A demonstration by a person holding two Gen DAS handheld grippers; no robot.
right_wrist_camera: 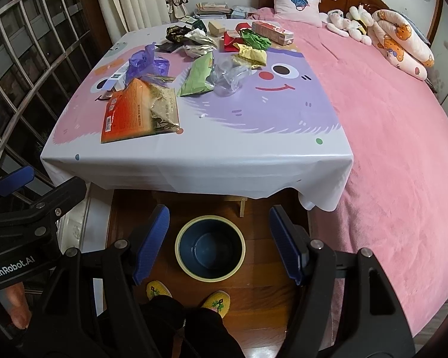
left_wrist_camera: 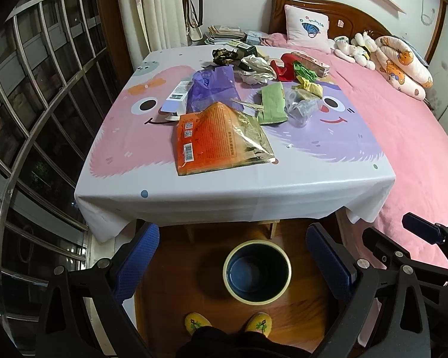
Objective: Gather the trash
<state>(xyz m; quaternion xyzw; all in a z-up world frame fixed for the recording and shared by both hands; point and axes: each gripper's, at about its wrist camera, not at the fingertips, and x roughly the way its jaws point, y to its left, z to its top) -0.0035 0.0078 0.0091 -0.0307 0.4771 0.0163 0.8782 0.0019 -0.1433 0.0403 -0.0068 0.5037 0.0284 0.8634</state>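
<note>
1. Down on the wooden floor, right in front of the person's yellow slippers point(left_wrist_camera: 227, 323), sits the trash bin point(left_wrist_camera: 258, 271), dark blue inside with a pale rim. It's upright and looks to have nothing in it.
2. Left claw point(left_wrist_camera: 245, 264) hangs over the bin with its blue pads spread wide, holding nothing. Same deal with the right claw point(right_wrist_camera: 219, 244): wide apart, nothing between the pads, bin framed in the gap.
3. All the trash is up on the counter point(left_wrist_camera: 233, 191), which has a cartoon monster cloth draped over it. Nothing is near either claw.
4. Closest to the front edge is a big orange snack bag point(left_wrist_camera: 221, 140), lying flat with its foil inside showing on the right half.
5. Just behind it, a crumpled purple plastic bag point(left_wrist_camera: 213, 88), with a small white box point(left_wrist_camera: 176, 97) beside it on the left.
6. To the right of those, a flat green packet point(left_wrist_camera: 273, 104), touching a squashed clear plastic bottle point(left_wrist_camera: 303, 106).
7. Further back it's a messy pile: crumpled yellow paper point(left_wrist_camera: 310, 86), green paper point(left_wrist_camera: 304, 71), something red point(left_wrist_camera: 283, 67), whitish wrappers point(left_wrist_camera: 258, 68), a dark crinkly wrapper point(left_wrist_camera: 225, 55) and a long pinkish carton point(left_wrist_camera: 310, 61). Hard to tell exactly what overlaps what back there.
8. On the right the counter butts up against a bed with a pink blanket point(right_wrist_camera: 388, 119), with plush toys point(right_wrist_camera: 349, 21) and a pillow point(right_wrist_camera: 297, 0) at the headboard.
</note>
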